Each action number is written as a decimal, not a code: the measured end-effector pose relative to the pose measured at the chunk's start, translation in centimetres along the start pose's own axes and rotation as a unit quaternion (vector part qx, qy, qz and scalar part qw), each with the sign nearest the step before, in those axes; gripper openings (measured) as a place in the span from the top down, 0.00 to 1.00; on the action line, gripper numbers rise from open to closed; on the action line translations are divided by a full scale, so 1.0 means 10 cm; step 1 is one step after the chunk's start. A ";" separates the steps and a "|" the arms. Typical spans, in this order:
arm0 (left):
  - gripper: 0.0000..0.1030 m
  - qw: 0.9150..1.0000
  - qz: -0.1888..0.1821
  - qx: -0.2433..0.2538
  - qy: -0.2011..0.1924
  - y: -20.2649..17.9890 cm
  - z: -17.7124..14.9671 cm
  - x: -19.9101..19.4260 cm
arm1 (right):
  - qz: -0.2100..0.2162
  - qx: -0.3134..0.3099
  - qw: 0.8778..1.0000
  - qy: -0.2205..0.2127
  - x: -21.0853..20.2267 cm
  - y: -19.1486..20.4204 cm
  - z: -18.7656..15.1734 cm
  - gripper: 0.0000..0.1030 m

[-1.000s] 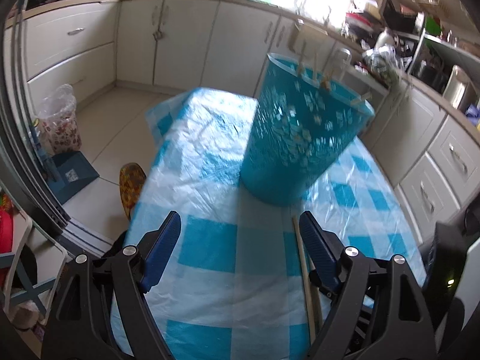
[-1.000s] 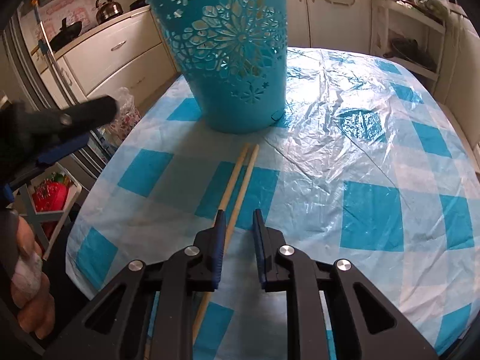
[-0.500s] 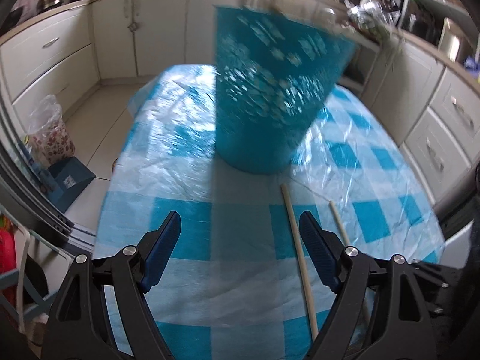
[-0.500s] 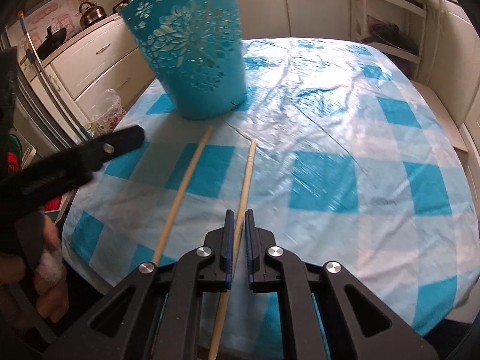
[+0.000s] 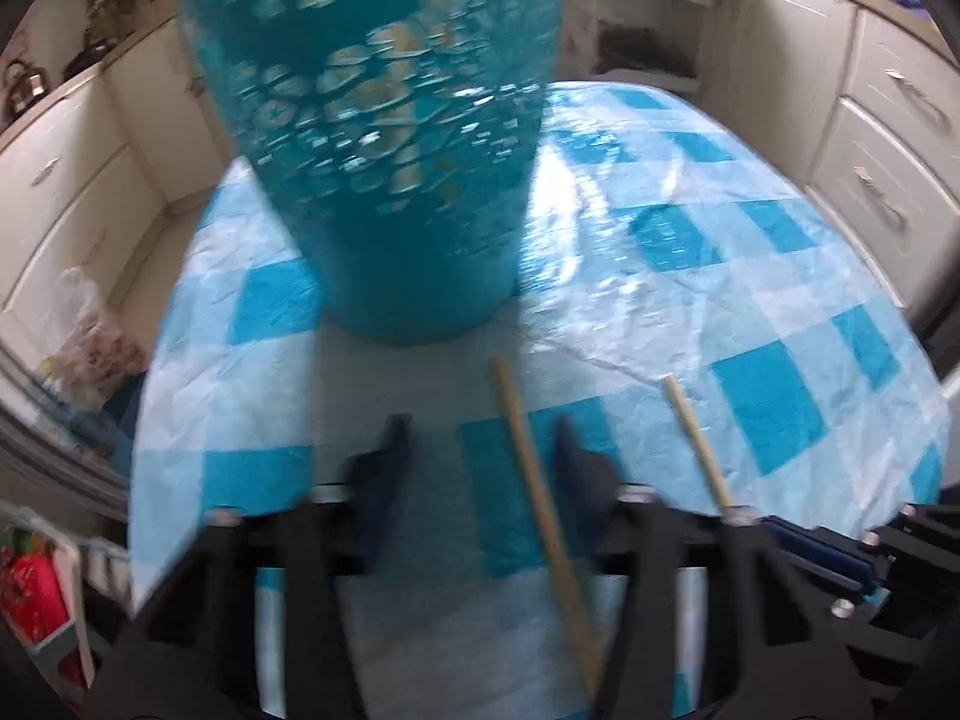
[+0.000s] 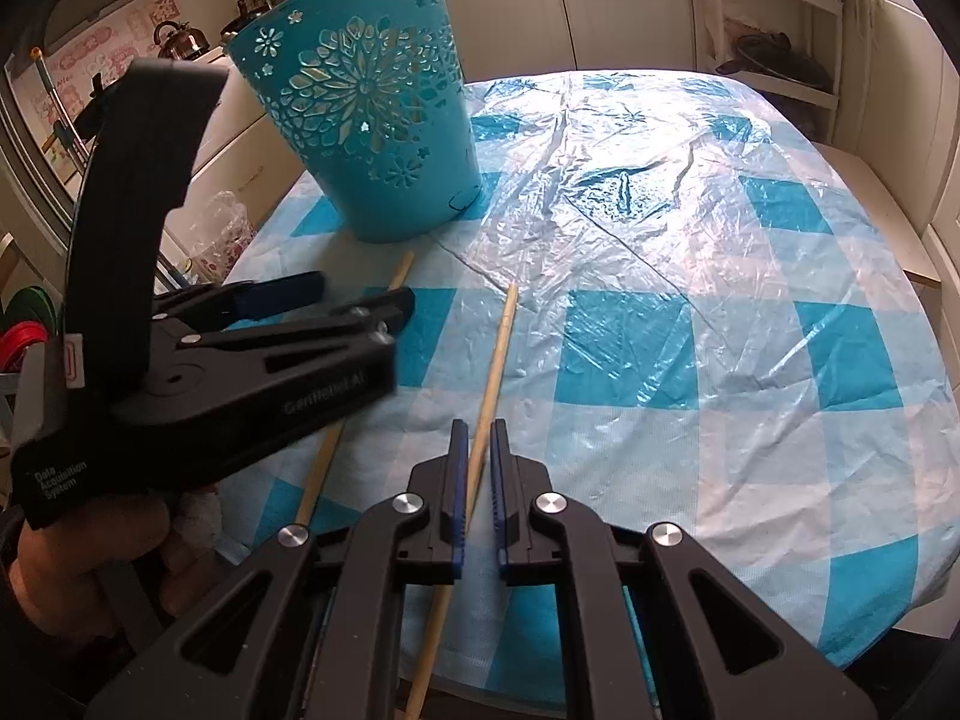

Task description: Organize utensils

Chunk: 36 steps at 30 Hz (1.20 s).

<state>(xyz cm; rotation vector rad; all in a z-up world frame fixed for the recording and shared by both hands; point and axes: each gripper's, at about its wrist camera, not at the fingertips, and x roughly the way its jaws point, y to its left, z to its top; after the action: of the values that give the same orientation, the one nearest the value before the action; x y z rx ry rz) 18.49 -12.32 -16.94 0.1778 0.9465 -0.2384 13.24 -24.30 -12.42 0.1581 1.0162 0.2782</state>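
Note:
A teal cut-out bin [image 5: 390,150] [image 6: 372,120] stands on the blue checked table [image 5: 750,300] [image 6: 720,300]. Two wooden sticks lie in front of it. My right gripper [image 6: 478,438] is shut on the right stick [image 6: 495,354] [image 5: 696,444], near its lower half. My left gripper [image 5: 480,444] [image 6: 366,294] straddles the left stick [image 5: 528,462] [image 6: 399,273]. Its jaws are closing with that stick between them, close to the right finger, and a gap shows on the left side. The left wrist view is blurred.
White kitchen cabinets [image 5: 888,138] ring the table. A plastic bag [image 6: 225,234] sits on the floor at the left, and a kettle [image 6: 180,39] stands on the far counter. A person's hand [image 6: 90,546] holds the left gripper. A wire shelf [image 6: 774,60] stands behind the table.
The left gripper swung in over the left stick, dropped closer to the table, and its jaws narrowed. The right gripper shut on the right stick and drew it away from the other one.

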 end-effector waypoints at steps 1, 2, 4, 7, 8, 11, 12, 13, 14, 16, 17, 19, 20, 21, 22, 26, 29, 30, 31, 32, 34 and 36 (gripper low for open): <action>0.90 1.000 0.000 0.011 0.000 -0.04 0.02 0.01 | -0.001 0.000 1.000 0.000 0.00 0.00 0.01 0.92; 0.94 1.000 -0.004 0.022 0.003 -0.08 0.03 0.02 | -0.001 0.001 1.000 0.000 0.01 0.00 0.03 0.92; 0.95 0.999 -0.031 0.023 0.011 -0.07 0.07 0.02 | -0.004 0.000 1.000 -0.003 0.04 -0.01 0.11 0.90; 0.95 0.998 -0.055 0.003 -0.009 0.08 0.11 -0.21 | -0.011 -0.004 1.000 0.002 0.09 -0.03 0.23 0.86; 0.95 0.997 -0.072 -0.008 -0.024 0.14 0.13 -0.35 | -0.013 -0.005 1.000 0.003 0.11 -0.04 0.26 0.85; 0.95 0.988 -0.107 -0.022 -0.108 0.33 0.29 -0.99 | -0.017 -0.012 1.000 0.015 0.20 -0.06 0.33 0.78; 0.95 0.983 -0.111 -0.025 -0.142 0.39 0.38 -1.20 | -0.020 -0.020 0.999 0.015 0.22 -0.05 0.35 0.78; 0.95 0.977 -0.108 -0.028 -0.184 0.47 0.51 -1.44 | -0.026 -0.029 0.999 0.015 0.24 -0.02 0.36 0.78; 0.95 0.968 -0.103 -0.037 -0.224 0.56 0.65 -1.64 | -0.033 -0.038 0.999 0.014 0.25 0.01 0.36 0.78; 0.95 0.951 -0.098 -0.058 -0.288 0.72 0.88 -1.89 | -0.048 -0.057 0.997 0.012 0.28 0.08 0.35 0.78; 0.95 0.941 -0.089 -0.068 -0.320 0.79 1.01 -1.97 | -0.054 -0.065 0.996 0.012 0.28 0.10 0.35 0.79; 0.95 0.926 -0.081 -0.090 -0.357 0.88 1.21 -2.01 | -0.062 -0.074 0.995 0.008 0.30 0.11 0.34 0.92; 0.95 0.919 -0.076 -0.102 -0.374 0.91 1.30 -1.98 | -0.058 -0.069 0.996 0.008 0.29 0.09 0.34 0.93; 0.95 0.912 -0.071 -0.114 -0.387 0.94 1.38 -1.92 | -0.050 -0.058 0.997 0.007 0.29 0.04 0.35 0.94; 0.95 0.908 -0.068 -0.128 -0.392 0.98 1.45 -1.83 | -0.041 -0.048 0.998 0.005 0.28 0.01 0.35 0.95; 0.95 0.902 -0.055 -0.171 -0.393 1.08 1.62 -1.49 | -0.022 -0.027 0.999 0.001 0.27 -0.06 0.36 0.95; 0.95 0.899 -0.047 -0.182 -0.395 1.11 1.68 -1.34 | -0.014 -0.020 1.000 0.000 0.29 -0.09 0.40 0.95; 0.95 0.899 -0.047 -0.183 -0.394 1.11 1.68 -1.31 | -0.012 -0.017 1.000 0.000 0.29 -0.11 0.41 0.95; 0.95 0.898 -0.041 -0.184 -0.398 1.10 1.68 -1.27 | -0.010 -0.015 1.000 -0.001 0.29 -0.11 0.41 0.95; 0.95 0.897 -0.037 -0.183 -0.399 1.12 1.68 -1.23 | -0.008 -0.012 1.000 -0.003 0.29 -0.13 0.41 0.95; 0.95 0.895 -0.035 -0.190 -0.402 1.15 1.65 -1.21 | -0.005 -0.009 1.000 -0.005 0.28 -0.13 0.41 0.95; 0.95 0.891 -0.032 -0.200 -0.407 1.18 1.66 -1.19 | 0.001 -0.004 1.000 -0.008 0.27 -0.14 0.42 0.95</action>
<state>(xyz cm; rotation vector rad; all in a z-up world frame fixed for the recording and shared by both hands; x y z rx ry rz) 28.01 -3.73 2.84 -0.3234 0.1452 -0.1493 18.44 -24.83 -12.80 0.1533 0.9981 0.2824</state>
